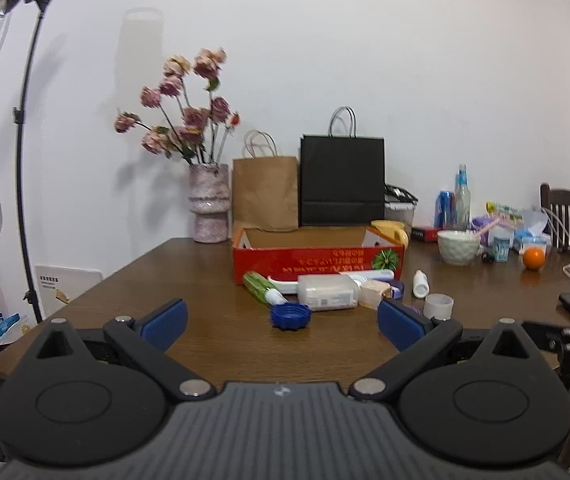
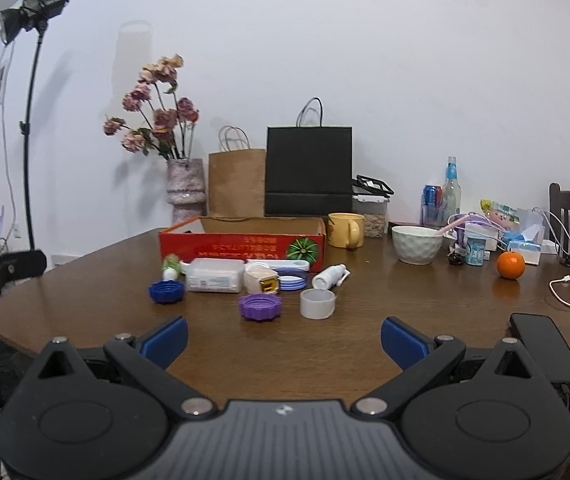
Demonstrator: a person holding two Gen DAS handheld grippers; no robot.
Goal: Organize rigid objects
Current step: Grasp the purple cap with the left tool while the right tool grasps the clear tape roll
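Both grippers hang low over the near edge of the wooden table (image 2: 365,280), side by side and empty. The left gripper (image 1: 283,326) has its blue pads spread wide with nothing between them; the right gripper (image 2: 284,338) is spread just as wide, also holding nothing.

The things to sort lie in a loose cluster in front of a red cardboard box (image 2: 241,246), whose top is open. Nearest the left gripper is a dark blue screw cap (image 1: 289,315). Just behind it sits a clear plastic container (image 1: 327,297), with a green tube (image 1: 263,289) lying to its left and a white handle-like piece (image 1: 285,285) behind.

From the right wrist view, a purple screw cap (image 2: 260,306) lies nearest that gripper, with a short white ring-shaped cup (image 2: 317,303) just to its right. Behind them are a small beige block with a yellow face (image 2: 263,282), a blue-rimmed lid (image 2: 293,281) and a small white spray bottle (image 2: 329,276) on its side.

Further back stand a yellow mug (image 2: 345,230), a white bowl (image 2: 417,244), an orange (image 2: 510,265), a brown paper bag (image 2: 237,182), a black paper bag (image 2: 309,170) and a vase of dried roses (image 2: 185,186).
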